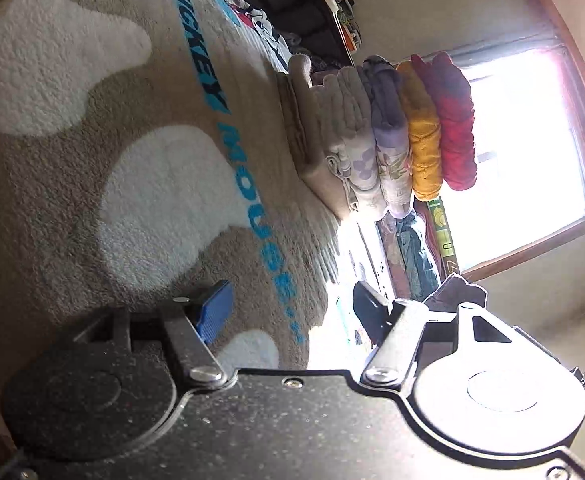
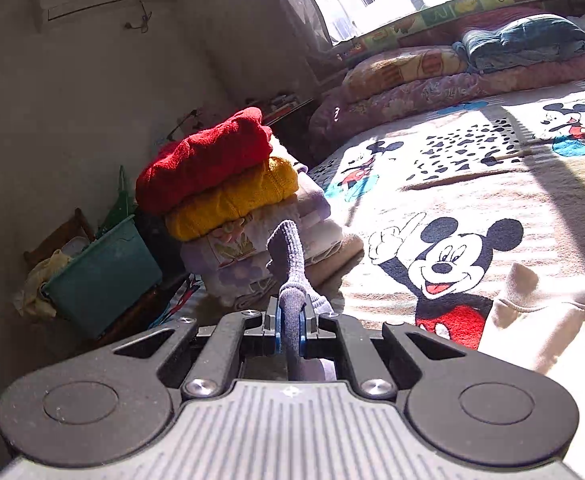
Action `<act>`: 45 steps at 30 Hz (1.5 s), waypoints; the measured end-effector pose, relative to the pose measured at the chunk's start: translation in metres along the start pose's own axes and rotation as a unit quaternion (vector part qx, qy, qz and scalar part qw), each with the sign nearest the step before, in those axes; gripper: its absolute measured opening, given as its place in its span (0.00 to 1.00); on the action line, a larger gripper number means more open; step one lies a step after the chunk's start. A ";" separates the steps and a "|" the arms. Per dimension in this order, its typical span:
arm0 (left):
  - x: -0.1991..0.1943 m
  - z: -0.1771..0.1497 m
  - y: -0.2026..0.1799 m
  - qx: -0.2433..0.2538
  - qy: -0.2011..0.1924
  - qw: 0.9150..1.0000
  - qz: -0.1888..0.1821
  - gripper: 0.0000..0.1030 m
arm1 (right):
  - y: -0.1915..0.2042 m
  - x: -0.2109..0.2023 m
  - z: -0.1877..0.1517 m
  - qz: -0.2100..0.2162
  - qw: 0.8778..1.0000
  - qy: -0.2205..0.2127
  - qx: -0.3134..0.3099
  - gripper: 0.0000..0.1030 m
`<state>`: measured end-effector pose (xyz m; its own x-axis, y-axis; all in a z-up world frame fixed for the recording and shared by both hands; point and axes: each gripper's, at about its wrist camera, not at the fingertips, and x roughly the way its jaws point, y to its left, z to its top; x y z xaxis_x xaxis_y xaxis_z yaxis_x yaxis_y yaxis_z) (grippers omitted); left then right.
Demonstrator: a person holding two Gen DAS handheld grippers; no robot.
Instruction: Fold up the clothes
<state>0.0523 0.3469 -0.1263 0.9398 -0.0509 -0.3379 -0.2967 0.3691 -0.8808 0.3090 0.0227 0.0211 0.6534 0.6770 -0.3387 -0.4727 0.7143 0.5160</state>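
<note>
One folded stack (image 2: 232, 208), teal bin (image 2: 104, 276) beside, beige garment (image 2: 540, 312) right.

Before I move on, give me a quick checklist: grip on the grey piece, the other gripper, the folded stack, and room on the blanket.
1. Right gripper shut on the grey garment: ok.
2. Grey garment folded: cannot tell, it sticks up from the jaws.
3. Left gripper open and holding nothing: ok.
4. Folded stack upright, red sweater on top: ok.
5. Bare space on the Mickey Mouse blanket: ok.
6. Beige garment folded: not ok.
</note>
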 end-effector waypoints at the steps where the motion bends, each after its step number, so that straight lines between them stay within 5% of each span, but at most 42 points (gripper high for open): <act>1: 0.002 -0.003 -0.003 0.006 0.005 1.000 -0.002 0.63 | -0.006 -0.011 0.003 -0.001 1.000 -0.008 0.004 0.09; 11: 0.034 -0.057 -0.055 0.139 0.082 0.986 -0.029 0.63 | -0.065 -0.104 0.017 -0.030 0.996 -0.071 0.054 0.09; 17: 0.044 -0.117 -0.094 0.257 0.143 0.953 -0.065 0.68 | -0.093 -0.143 0.025 -0.050 0.992 -0.095 0.071 0.09; 20: 0.050 -0.153 -0.111 0.327 0.171 0.927 -0.066 0.68 | -0.103 -0.156 0.026 -0.056 0.990 -0.100 0.077 0.09; 23: 0.049 -0.186 -0.123 0.411 0.180 0.892 -0.066 0.68 | -0.110 -0.164 0.025 -0.062 0.990 -0.101 0.080 0.09; 26: 0.043 -0.212 -0.133 0.487 0.150 0.858 -0.065 0.68 | -0.118 -0.168 0.021 -0.064 0.989 -0.095 0.090 0.09; 28: 0.039 -0.230 -0.139 0.543 0.117 0.829 -0.059 0.68 | -0.123 -0.171 0.017 -0.062 0.989 -0.092 0.100 0.09; 31: 0.039 -0.256 -0.146 0.629 0.082 0.771 -0.059 0.67 | -0.128 -0.174 0.009 -0.054 0.988 -0.088 0.114 0.09; 36: 0.055 -0.293 -0.144 0.707 0.047 0.706 -0.004 0.63 | -0.125 -0.180 0.000 -0.043 0.989 -0.085 0.114 0.09; 39: 0.063 -0.303 -0.139 0.728 0.040 0.684 0.034 0.56 | -0.123 -0.182 -0.001 -0.045 0.990 -0.083 0.107 0.09; 45: 0.059 -0.299 -0.132 0.738 0.016 0.671 0.075 0.44 | -0.131 -0.191 -0.004 -0.052 0.988 -0.088 0.111 0.09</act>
<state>0.0965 0.0172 -0.1289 0.9069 0.0773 -0.4143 0.1265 0.8878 0.4425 0.2435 -0.1994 0.0157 0.7938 0.5465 -0.2669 -0.2683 0.7086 0.6526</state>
